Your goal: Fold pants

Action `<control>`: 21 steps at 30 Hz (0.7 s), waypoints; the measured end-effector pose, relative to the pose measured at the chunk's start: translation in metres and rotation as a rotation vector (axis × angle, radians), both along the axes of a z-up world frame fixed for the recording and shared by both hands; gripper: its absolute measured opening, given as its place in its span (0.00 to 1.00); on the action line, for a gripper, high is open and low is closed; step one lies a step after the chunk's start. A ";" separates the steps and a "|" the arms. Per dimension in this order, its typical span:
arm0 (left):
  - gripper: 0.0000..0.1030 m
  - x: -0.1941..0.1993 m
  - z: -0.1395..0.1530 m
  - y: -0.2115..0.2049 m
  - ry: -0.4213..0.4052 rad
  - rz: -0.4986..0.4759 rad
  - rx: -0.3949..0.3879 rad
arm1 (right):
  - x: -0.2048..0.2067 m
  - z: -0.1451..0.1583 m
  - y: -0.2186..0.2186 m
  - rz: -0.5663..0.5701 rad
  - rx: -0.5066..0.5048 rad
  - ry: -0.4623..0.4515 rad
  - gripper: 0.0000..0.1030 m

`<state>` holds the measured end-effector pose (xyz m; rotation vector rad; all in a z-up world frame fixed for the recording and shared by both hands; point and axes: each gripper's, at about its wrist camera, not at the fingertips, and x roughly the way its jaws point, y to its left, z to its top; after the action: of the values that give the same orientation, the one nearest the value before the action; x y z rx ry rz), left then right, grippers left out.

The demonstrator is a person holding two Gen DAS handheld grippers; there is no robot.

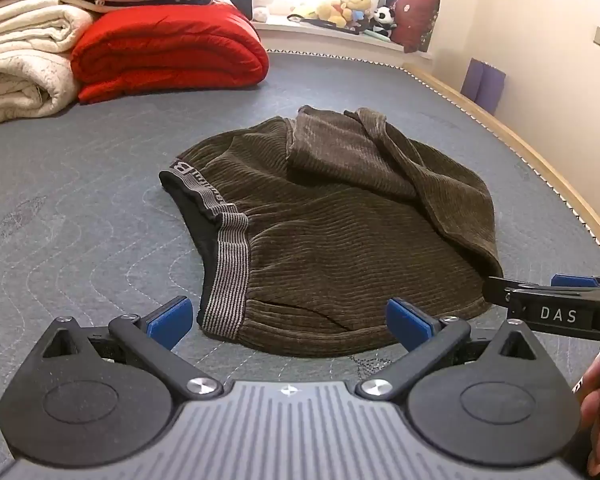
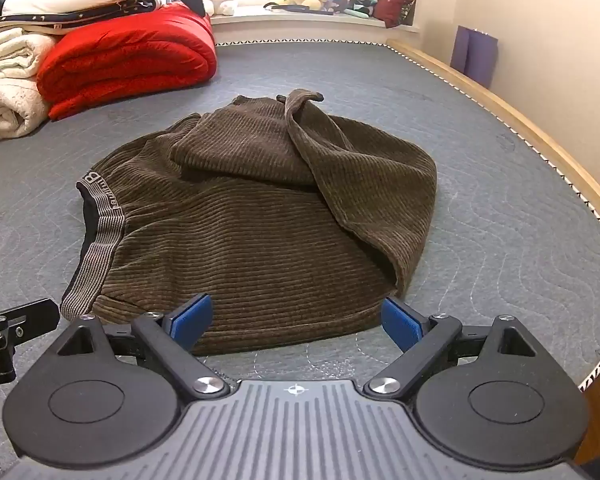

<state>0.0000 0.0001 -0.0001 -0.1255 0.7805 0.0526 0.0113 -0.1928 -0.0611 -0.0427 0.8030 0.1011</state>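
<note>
Brown corduroy pants [image 1: 332,232] lie bunched on the grey mattress [image 1: 80,200], legs folded back over the body, the striped grey waistband [image 1: 228,276] at the left. My left gripper [image 1: 290,320] hovers open just in front of the near hem, nothing between its blue pads. In the right wrist view the same pants [image 2: 260,220] fill the middle. My right gripper [image 2: 300,320] is open too, its pads level with the near edge of the cloth without pressing it. The right gripper [image 1: 556,304] also shows at the right edge of the left wrist view, with a hand under it.
Folded cream blankets [image 1: 20,64] and a red quilt [image 1: 168,48] are stacked at the back left. Plush toys [image 1: 340,6] and a dark red cushion [image 1: 414,18] line the window ledge. The mattress's wooden edge [image 1: 540,168] runs along the right beside a wall.
</note>
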 end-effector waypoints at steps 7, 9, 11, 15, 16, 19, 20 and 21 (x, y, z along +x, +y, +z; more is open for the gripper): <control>1.00 -0.001 0.000 0.001 0.000 -0.003 -0.002 | 0.000 0.000 0.000 0.003 0.007 0.005 0.89; 1.00 -0.001 0.000 0.001 0.000 -0.003 0.000 | 0.000 -0.001 0.000 0.003 0.008 0.007 0.89; 1.00 0.000 0.001 -0.003 -0.002 -0.004 0.001 | 0.001 0.000 0.000 0.004 0.009 0.008 0.89; 1.00 0.001 0.000 -0.002 -0.003 -0.005 0.007 | 0.001 0.000 0.000 0.005 0.009 0.009 0.89; 1.00 0.001 -0.001 -0.002 -0.003 -0.004 0.007 | 0.001 0.000 0.000 0.004 0.009 0.009 0.89; 1.00 0.001 0.001 -0.002 0.001 -0.004 0.010 | 0.000 0.000 0.000 0.006 0.012 0.010 0.89; 1.00 0.001 0.001 -0.002 0.000 -0.005 0.010 | 0.000 0.000 0.000 0.006 0.012 0.010 0.89; 1.00 0.001 0.001 -0.002 0.001 -0.005 0.012 | 0.000 0.000 0.000 0.006 0.012 0.011 0.89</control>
<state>0.0012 -0.0024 0.0008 -0.1126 0.7810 0.0526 0.0113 -0.1931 -0.0612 -0.0329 0.8129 0.1121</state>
